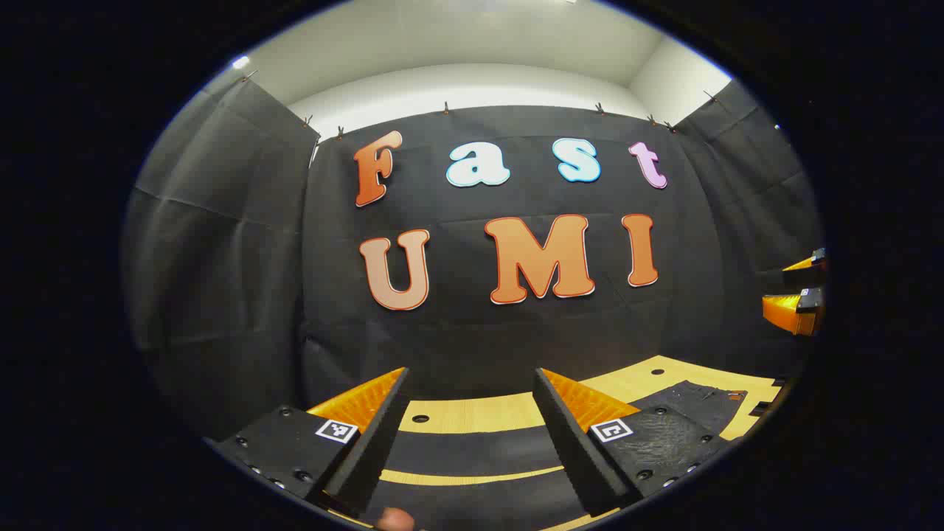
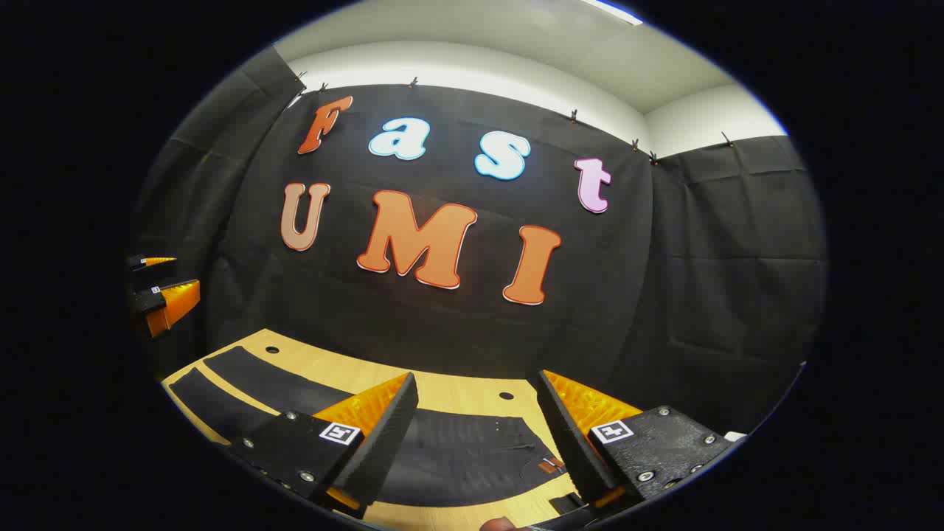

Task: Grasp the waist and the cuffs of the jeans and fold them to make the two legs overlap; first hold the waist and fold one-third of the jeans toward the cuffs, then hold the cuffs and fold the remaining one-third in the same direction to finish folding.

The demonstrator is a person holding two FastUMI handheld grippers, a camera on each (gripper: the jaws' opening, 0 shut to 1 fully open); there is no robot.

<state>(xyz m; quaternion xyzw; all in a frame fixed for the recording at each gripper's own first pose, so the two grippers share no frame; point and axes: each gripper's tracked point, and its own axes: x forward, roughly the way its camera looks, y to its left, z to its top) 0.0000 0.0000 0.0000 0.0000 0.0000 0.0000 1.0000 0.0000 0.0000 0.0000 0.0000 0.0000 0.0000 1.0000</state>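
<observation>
Wooden table point(image 2: 457, 391) (round holes in it) before black cloth wall point(image 2: 700, 295).

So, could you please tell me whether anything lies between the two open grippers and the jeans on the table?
Nothing visible does. The dark jeans lie flat on the wooden table, legs apart. The right gripper hangs open above the waist end and the left gripper open above the legs, with only open air below their fingers.

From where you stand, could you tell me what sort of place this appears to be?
Most likely a recording booth for handling demonstrations, not a home: black cloth clipped up as walls below a plain white room, a wooden table with dark jeans laid flat, and an open hand-held gripper.
</observation>
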